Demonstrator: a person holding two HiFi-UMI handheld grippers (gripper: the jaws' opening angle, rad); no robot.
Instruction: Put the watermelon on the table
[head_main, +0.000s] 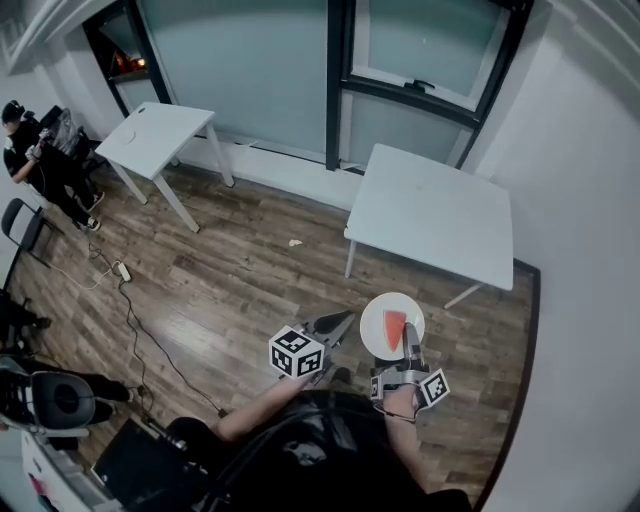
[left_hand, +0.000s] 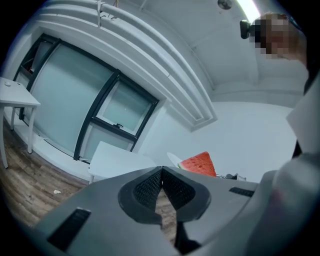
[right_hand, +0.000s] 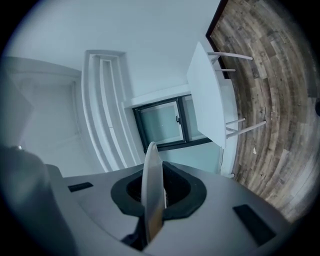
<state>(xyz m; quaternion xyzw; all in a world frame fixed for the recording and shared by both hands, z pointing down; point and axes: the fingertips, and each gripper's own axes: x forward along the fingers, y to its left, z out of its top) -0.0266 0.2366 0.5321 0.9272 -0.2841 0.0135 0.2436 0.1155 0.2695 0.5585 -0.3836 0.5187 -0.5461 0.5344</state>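
Note:
A red watermelon slice (head_main: 395, 326) lies on a white plate (head_main: 376, 322), carried above the wooden floor in front of the white table (head_main: 432, 214). My right gripper (head_main: 410, 350) is shut on the plate's near rim; in the right gripper view the plate (right_hand: 151, 192) stands edge-on between the pads. My left gripper (head_main: 338, 326) hangs just left of the plate, shut with nothing in it. The left gripper view shows its jaws (left_hand: 161, 182) tip to tip, with the watermelon slice (left_hand: 199, 163) and the table (left_hand: 120, 159) beyond.
A second white table (head_main: 154, 135) stands at the back left by the window. A person (head_main: 40, 160) sits at the far left near a chair (head_main: 24, 228). A cable (head_main: 135, 325) runs across the floor. The white wall (head_main: 590, 260) borders the right side.

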